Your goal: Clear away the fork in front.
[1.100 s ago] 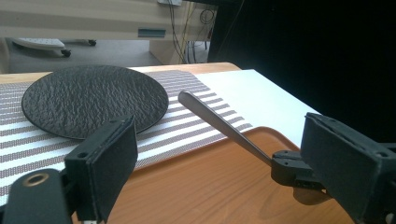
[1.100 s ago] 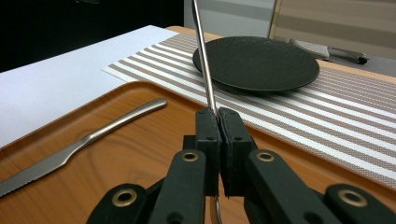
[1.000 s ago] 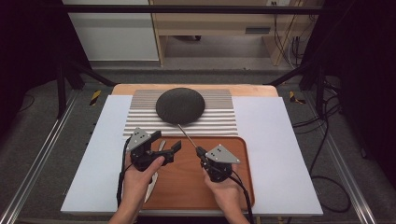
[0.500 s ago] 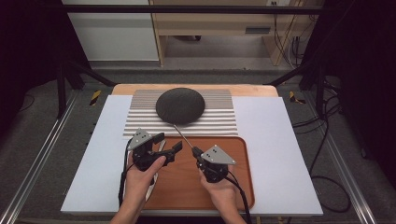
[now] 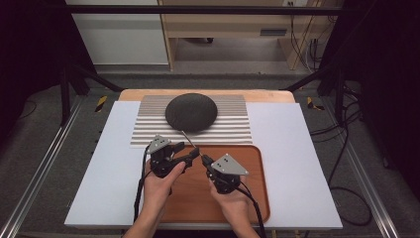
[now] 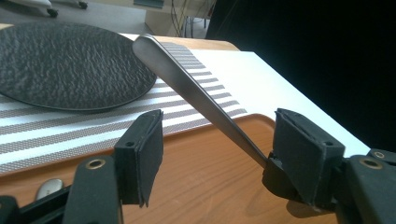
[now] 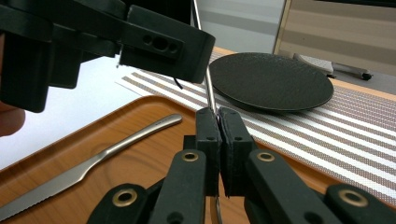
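A metal utensil's handle (image 6: 196, 88) slants up toward the black plate (image 5: 191, 111), and its head is hidden. My right gripper (image 7: 218, 114) is shut on its lower part, over the wooden tray (image 5: 247, 198). My left gripper (image 6: 219, 121) has the handle between its jaws, which have just been closing; the pads still stand clear of the metal. In the high view the left gripper (image 5: 190, 154) and right gripper (image 5: 205, 161) meet tip to tip at the tray's far edge.
A serrated table knife (image 7: 93, 158) lies on the tray's left part. The plate rests on a striped placemat (image 5: 233, 124), which lies on a white board (image 5: 297, 148) covering the table. Dark frame rails run along both sides.
The left gripper's jaws have narrowed around the utensil handle. Both hands have stayed almost in place, and the right gripper keeps its hold.
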Demonstrator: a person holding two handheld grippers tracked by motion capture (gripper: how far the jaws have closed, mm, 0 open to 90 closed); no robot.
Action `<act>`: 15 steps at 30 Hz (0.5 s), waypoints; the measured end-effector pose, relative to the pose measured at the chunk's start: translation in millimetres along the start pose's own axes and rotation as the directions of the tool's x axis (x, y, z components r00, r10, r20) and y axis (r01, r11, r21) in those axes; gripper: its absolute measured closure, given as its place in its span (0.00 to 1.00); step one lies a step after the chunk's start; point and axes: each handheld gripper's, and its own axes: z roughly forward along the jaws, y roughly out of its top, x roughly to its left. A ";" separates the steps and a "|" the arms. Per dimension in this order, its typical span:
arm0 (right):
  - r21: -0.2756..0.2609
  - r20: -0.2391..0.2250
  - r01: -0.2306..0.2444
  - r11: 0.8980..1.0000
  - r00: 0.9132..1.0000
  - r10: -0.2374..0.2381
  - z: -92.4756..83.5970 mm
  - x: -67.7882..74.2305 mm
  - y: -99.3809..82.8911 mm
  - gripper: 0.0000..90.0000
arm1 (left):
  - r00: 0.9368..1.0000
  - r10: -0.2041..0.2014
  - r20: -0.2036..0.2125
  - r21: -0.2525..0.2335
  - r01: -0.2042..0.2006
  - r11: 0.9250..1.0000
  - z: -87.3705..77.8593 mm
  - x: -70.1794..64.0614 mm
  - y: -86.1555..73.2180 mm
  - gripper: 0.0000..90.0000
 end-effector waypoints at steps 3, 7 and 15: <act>-0.002 -0.003 -0.002 1.000 1.000 0.002 0.1 -0.2 -0.1 0.97 | 1.000 0.006 -0.008 0.013 -0.006 1.000 1.7 -0.4 -1.1 0.39; -0.002 -0.005 -0.001 1.000 1.000 0.001 0.5 0.6 -0.3 0.97 | 1.000 0.005 -0.005 0.021 -0.005 1.000 3.0 0.4 -2.5 0.41; 0.019 -0.010 0.019 1.000 1.000 -0.019 4.8 4.3 -2.5 0.97 | 0.999 -0.034 0.006 0.031 0.034 0.999 7.0 5.4 -7.9 0.42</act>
